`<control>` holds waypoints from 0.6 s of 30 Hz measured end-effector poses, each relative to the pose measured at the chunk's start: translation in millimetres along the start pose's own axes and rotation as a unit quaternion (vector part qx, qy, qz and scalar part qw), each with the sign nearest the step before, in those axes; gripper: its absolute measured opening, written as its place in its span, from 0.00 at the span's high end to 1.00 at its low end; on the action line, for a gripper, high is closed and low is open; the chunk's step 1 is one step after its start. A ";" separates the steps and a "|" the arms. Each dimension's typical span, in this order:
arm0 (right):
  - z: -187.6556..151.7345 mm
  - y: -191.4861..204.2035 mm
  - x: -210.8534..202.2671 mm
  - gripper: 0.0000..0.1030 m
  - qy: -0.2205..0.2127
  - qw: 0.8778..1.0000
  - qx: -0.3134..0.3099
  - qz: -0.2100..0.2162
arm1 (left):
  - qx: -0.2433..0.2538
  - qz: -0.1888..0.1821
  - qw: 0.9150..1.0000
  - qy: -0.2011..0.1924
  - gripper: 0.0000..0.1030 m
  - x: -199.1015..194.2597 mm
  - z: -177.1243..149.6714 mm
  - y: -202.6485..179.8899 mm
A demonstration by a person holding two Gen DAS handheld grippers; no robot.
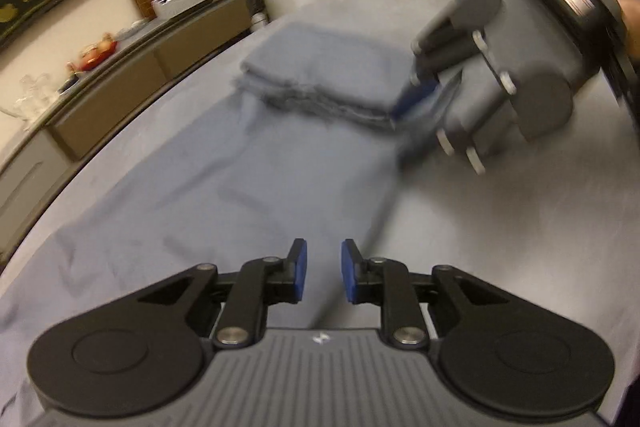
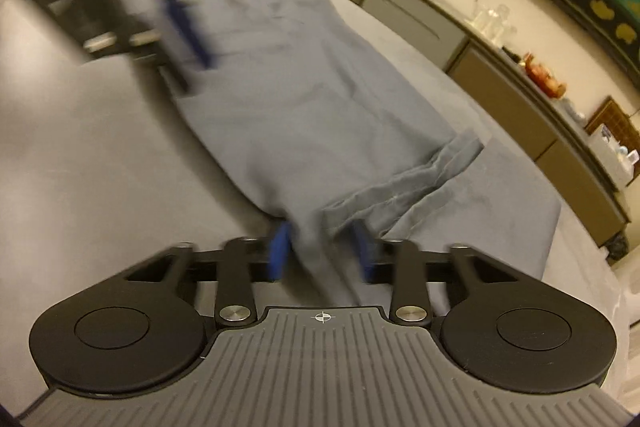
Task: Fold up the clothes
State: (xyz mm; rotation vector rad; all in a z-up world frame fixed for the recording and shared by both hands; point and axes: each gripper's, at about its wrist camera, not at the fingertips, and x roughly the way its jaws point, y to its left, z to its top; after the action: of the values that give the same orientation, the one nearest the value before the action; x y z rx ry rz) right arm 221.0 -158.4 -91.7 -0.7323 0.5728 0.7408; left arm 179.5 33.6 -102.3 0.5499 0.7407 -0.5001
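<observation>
The left gripper (image 1: pixel 324 271) hangs over the near stretch of the blue-grey garment (image 1: pixel 224 163), its jaws set narrow with a clear gap and nothing between them. The garment lies as a long band on the dark bed (image 1: pixel 500 227), its long axis running away from these jaws toward the far end, where it is doubled over into a thick fold (image 1: pixel 320 75) with the hems stacked. At that fold's right corner sits the right gripper (image 2: pixel 320 247); in its own view a bunch of the cloth passes between its two blue pads, jaws narrowed round it, though blur leaves it unclear whether the pads actually press. So the right hand is the one at the fold, while the left is empty, with cloth directly beneath and ahead. Along the wall a sideboard (image 1: pixel 168 39) carries clutter.
</observation>
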 end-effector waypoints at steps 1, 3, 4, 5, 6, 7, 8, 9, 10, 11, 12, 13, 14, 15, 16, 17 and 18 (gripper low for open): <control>3.0 -3.7 5.1 0.76 0.004 1.000 0.009 -0.010 | -0.013 0.024 1.000 0.005 0.80 2.4 -5.5 0.9; 10.5 -14.3 6.2 0.78 0.004 0.999 0.038 -0.018 | -0.077 0.065 0.995 0.004 0.80 6.7 -13.2 15.5; 12.5 -18.3 4.8 0.78 0.006 0.999 0.047 -0.017 | -0.111 0.068 0.991 -0.003 0.82 6.4 -18.7 23.1; 13.1 -19.5 3.2 0.79 0.009 0.999 0.050 -0.016 | -0.144 0.062 0.988 -0.012 0.82 4.8 -25.2 30.4; 12.3 -18.8 2.0 0.79 0.009 0.999 0.050 -0.019 | -0.167 0.054 0.984 -0.017 0.81 4.4 -31.4 36.0; 10.7 -18.0 1.1 0.79 0.012 0.998 0.051 -0.023 | -0.181 0.049 0.982 -0.019 0.81 5.6 -36.3 38.7; 9.5 -17.5 1.7 0.78 0.013 0.998 0.053 -0.023 | -0.184 0.047 0.982 -0.019 0.81 5.7 -38.5 38.6; 8.3 -17.0 2.3 0.78 0.015 0.998 0.054 -0.024 | -0.183 0.045 0.982 -0.019 0.81 4.7 -39.7 37.3; 7.2 -16.6 2.9 0.79 0.016 0.998 0.055 -0.025 | -0.177 0.046 0.983 -0.017 0.81 4.8 -38.1 35.6; 6.7 -17.5 3.4 0.79 0.014 0.998 0.057 -0.027 | -0.169 0.055 0.984 -0.015 0.80 6.9 -34.7 34.8; 7.5 -17.3 4.6 0.79 0.015 0.998 0.060 -0.027 | -0.162 0.066 0.984 -0.013 0.79 9.8 -31.1 34.6; 8.5 -16.5 5.7 0.78 0.015 0.998 0.060 -0.031 | -0.161 0.081 0.984 -0.008 0.77 13.4 -28.2 35.3; 8.9 -15.9 8.1 0.72 0.012 0.997 0.058 -0.047 | -0.167 0.099 0.981 0.003 0.77 18.3 -27.4 38.6; 9.8 -14.0 12.1 0.66 0.013 0.996 0.058 -0.064 | -0.174 0.117 0.978 0.015 0.77 23.7 -27.5 43.1; 10.7 -12.0 15.8 0.59 0.016 0.995 0.057 -0.080 | -0.186 0.130 0.974 0.023 0.77 25.5 -30.4 49.1; 10.5 -10.5 17.0 0.58 0.023 0.995 0.053 -0.079 | -0.200 0.140 0.969 0.027 0.76 25.3 -34.8 55.9; 10.5 -9.0 18.0 0.58 0.031 0.995 0.049 -0.077 | -0.213 0.140 0.966 0.031 0.76 23.0 -38.5 62.9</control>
State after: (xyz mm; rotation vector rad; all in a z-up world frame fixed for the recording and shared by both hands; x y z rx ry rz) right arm 241.0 -148.1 -94.1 -0.7013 0.5984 0.5455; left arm 213.1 99.5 -124.9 0.2592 0.7875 -0.0533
